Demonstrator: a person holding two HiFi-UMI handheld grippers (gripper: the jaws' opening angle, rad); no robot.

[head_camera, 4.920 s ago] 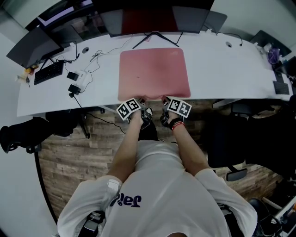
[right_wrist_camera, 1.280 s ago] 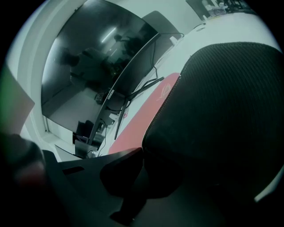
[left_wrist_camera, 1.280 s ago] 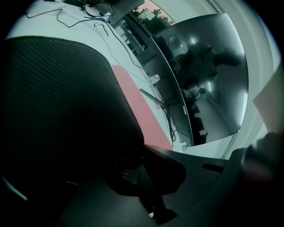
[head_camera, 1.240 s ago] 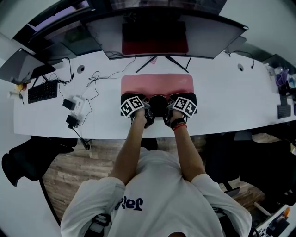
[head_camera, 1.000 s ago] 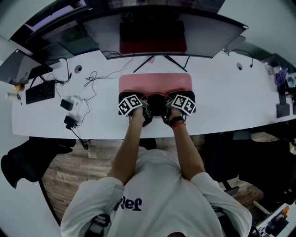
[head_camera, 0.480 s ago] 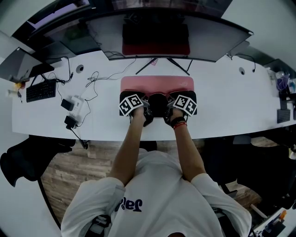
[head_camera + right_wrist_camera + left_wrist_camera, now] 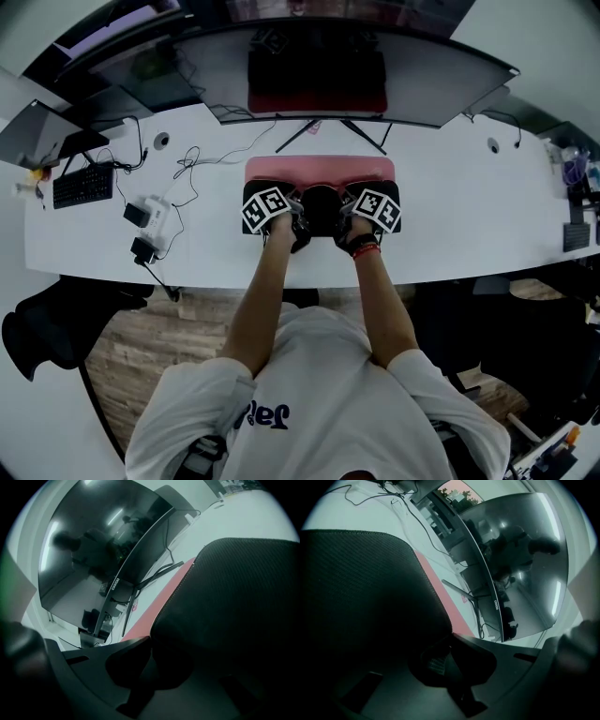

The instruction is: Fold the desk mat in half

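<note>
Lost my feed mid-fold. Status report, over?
Left gripper, right gripper shut on desk mat edge. Black underside folded over, pink strip showing beyond. Monitor stand close behind.

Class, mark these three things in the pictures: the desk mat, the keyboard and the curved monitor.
desk mat (image 7: 319, 169): head view, on the exposed pink strip of its top face.
keyboard (image 7: 82, 185): head view, on the middle of the keys.
curved monitor (image 7: 441, 86): head view, on the right part of the dark screen.

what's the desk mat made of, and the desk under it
Desk mat: looks like a soft, flexible sheet, maybe faux leather or rubber-backed; smooth matte pink face, black underside with a fine grainy texture and what looks like edge stitching, and it folds over itself.
Desk: hard white top, probably laminate; even, smooth, no grain.
</note>
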